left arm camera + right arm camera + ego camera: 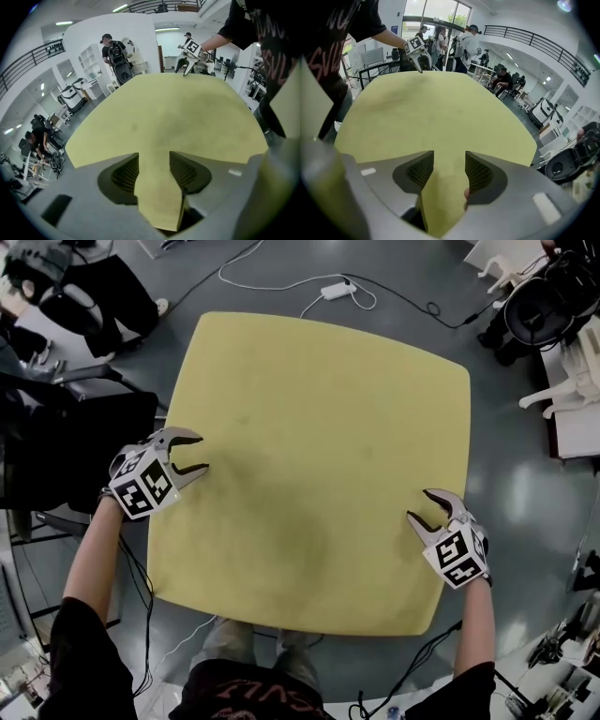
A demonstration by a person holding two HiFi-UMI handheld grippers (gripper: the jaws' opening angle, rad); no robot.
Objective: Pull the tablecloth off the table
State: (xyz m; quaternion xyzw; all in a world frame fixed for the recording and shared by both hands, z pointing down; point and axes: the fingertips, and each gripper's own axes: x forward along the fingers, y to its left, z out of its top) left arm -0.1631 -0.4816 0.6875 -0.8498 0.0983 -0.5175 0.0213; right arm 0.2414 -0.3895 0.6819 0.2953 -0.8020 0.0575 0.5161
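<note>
From the head view, the yellow tablecloth (pixel 309 446) lies flat and covers the whole worktop. The left gripper (pixel 202 454) sits at its left edge and the right gripper (pixel 419 503) at its right edge, both with jaws spread. A white cable (pixel 281 282) trails on the floor (pixel 525 521) beyond.

Only the left gripper view shows the cloth's edge running in between that gripper's parted jaws, unpinched.

The right gripper view shows the same: cloth between open jaws. It also shows people (pixel 504 77) behind.
</note>
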